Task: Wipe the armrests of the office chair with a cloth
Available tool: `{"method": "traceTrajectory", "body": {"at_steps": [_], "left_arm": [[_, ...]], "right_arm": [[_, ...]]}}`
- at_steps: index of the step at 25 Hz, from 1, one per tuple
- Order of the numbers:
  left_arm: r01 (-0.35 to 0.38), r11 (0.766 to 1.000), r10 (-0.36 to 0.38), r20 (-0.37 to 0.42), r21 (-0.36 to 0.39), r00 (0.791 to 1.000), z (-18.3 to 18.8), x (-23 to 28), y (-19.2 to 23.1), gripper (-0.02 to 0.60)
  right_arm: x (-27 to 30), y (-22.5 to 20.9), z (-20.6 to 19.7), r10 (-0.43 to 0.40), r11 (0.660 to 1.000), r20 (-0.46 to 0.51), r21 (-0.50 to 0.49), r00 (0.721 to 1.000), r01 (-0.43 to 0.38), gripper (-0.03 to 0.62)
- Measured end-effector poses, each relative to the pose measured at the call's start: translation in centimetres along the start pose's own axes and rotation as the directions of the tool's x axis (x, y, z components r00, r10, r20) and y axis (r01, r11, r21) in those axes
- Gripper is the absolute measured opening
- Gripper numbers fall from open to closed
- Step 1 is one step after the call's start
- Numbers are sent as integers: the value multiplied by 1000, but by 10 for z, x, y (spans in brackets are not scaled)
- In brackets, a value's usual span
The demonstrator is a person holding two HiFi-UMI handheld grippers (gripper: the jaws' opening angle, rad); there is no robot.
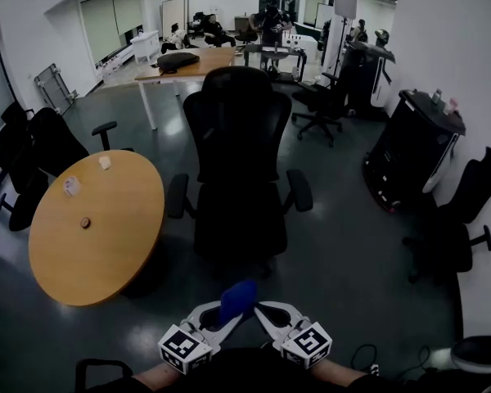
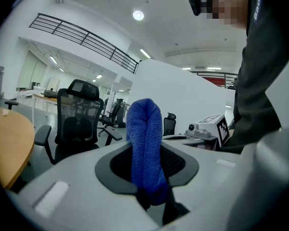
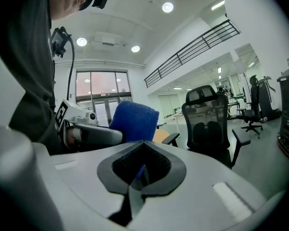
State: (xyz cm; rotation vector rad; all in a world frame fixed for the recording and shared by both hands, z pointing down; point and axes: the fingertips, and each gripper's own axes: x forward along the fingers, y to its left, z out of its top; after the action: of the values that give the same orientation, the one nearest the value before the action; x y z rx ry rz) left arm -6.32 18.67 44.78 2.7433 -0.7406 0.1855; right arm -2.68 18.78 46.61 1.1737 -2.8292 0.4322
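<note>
Blue cloth [image 2: 144,143] sits clamped between the fingers of the left gripper [image 1: 222,326], the right gripper [image 3: 142,171] closed empty beside it, armrests [image 1: 177,195] well ahead; the bulky fold may pull free under wiping drag.

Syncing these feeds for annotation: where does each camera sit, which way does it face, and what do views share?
Head view: on the person's head, facing forward and steeply down at the office chair; left gripper, right gripper and forearms at the bottom.
Left gripper view: on the left gripper, looking along fingers shut on the blue cloth toward the chair; torso at right.
Right gripper view: on the right gripper, fingers pinching a blue sliver, facing the chair; torso at left.
All three share chair and cloth.
</note>
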Motion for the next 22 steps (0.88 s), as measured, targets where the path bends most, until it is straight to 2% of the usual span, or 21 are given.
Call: {"method": "traceTrajectory", "body": {"at_steps": [7, 12, 22], "left_arm": [[-31, 999, 31, -10, 19, 999, 6, 27, -20, 127], [-50, 998, 51, -19, 31, 999, 1, 50, -35, 127], [-64, 997, 64, -4, 36, 998, 9, 73, -35, 127]], "right_arm": [[-24, -23, 6, 25, 1000, 19, 4, 1000, -25, 5], [-45, -48, -4, 22, 999, 26, 28, 999, -22, 3], [-55, -75, -2, 12, 999, 28, 40, 1000, -13, 3]]}}
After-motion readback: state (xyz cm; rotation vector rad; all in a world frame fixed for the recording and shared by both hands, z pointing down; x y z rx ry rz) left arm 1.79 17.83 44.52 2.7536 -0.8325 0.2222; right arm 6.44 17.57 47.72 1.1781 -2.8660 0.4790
